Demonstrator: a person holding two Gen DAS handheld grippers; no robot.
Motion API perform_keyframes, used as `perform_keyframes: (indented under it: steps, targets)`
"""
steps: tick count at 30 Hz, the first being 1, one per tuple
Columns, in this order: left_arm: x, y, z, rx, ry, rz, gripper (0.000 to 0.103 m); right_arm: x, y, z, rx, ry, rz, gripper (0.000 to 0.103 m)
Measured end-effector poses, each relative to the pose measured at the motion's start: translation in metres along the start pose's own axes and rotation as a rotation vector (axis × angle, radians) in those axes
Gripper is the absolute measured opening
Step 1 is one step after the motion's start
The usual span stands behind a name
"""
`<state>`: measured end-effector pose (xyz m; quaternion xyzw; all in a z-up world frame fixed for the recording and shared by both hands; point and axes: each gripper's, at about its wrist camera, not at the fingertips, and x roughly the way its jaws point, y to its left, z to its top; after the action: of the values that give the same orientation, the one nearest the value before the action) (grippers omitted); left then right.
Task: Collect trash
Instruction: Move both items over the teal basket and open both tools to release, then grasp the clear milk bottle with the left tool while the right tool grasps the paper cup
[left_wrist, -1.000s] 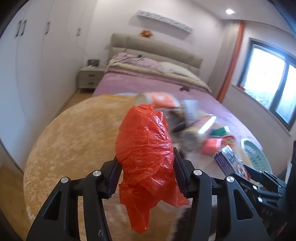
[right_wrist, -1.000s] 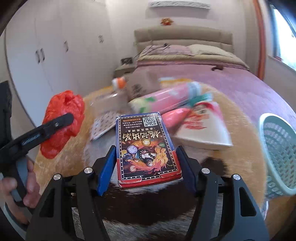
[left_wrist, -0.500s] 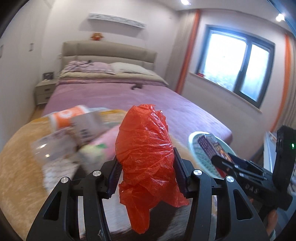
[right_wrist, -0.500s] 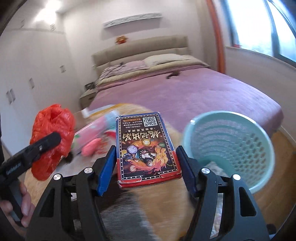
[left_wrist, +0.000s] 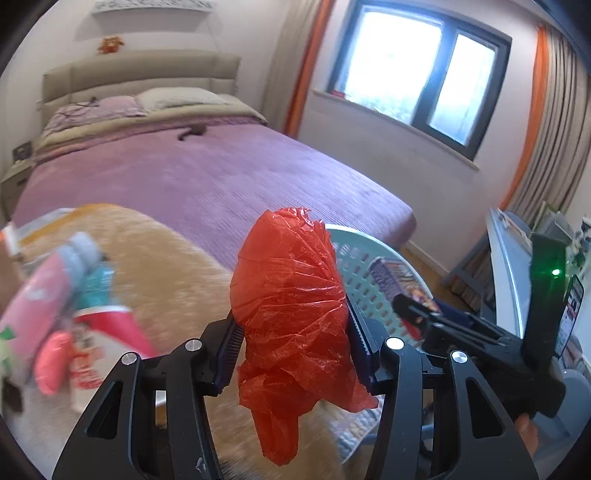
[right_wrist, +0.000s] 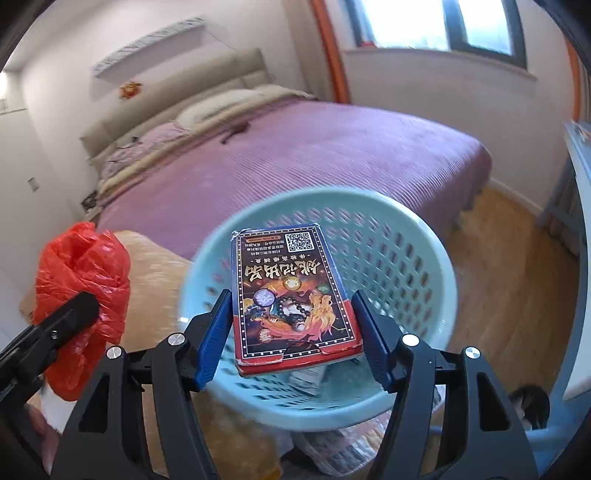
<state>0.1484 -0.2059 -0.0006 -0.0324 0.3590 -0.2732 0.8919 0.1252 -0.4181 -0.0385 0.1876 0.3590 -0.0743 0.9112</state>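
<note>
1. Right now my left gripper (left_wrist: 293, 354) is clamped on a crumpled red plastic bag (left_wrist: 291, 306), its blue ribbed pads (left_wrist: 231, 349) pressing into the bag's sides while a loose tail of plastic hangs below the fingers.
2. My right gripper (right_wrist: 291, 332) is closed on a flat dark card box with flame artwork and a QR code (right_wrist: 291, 295), held by its long edges, printed face up.
3. From the right wrist view, the box sits directly over the mouth of a pale green perforated plastic basket (right_wrist: 406, 254), and some crumpled paper lies at the basket's bottom.
4. From the left wrist view, the basket (left_wrist: 364, 258) shows just behind and to the right of the red bag, with the right gripper (left_wrist: 410, 314) and its box (left_wrist: 395, 277) over it.
5. The red bag (right_wrist: 81, 284) appears at the left of the right wrist view, beside the basket rather than above it.
6. Blurred litter, including a pink tube-shaped packet (left_wrist: 48, 291) and a red-and-white wrapper (left_wrist: 103, 339), lies on a shaggy tan rug (left_wrist: 166, 266) to the left.
7. Behind all this stands a bed with a purple cover (left_wrist: 207, 173).
</note>
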Motion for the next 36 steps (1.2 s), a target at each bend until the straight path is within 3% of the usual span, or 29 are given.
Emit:
perform_keyframes:
  steps: [6,8,10,18,29,36]
  targets:
    - [0.03,-0.014,0.006,0.02,0.041,-0.032,0.051,0.026,-0.025,0.001,0.061,0.061,-0.051,0.063]
    - [0.031,-0.017,0.006,0.024,0.032,-0.042,0.066,0.03,-0.03,-0.001,0.077,0.081,-0.049,0.063]
    - [0.032,-0.022,0.006,0.036,0.015,-0.035,0.07,0.033,-0.032,-0.003,0.092,0.095,-0.039,0.063]
    - [0.016,-0.016,0.0,0.026,0.005,-0.058,0.07,0.023,-0.027,-0.007,0.078,0.088,-0.029,0.063]
    - [-0.054,0.019,0.001,-0.041,-0.105,-0.039,0.069,-0.023,0.047,-0.007,-0.066,0.021,0.076,0.063]
    - [-0.125,0.079,0.005,-0.098,-0.205,0.085,0.069,-0.048,0.126,-0.013,-0.198,-0.021,0.208,0.063]
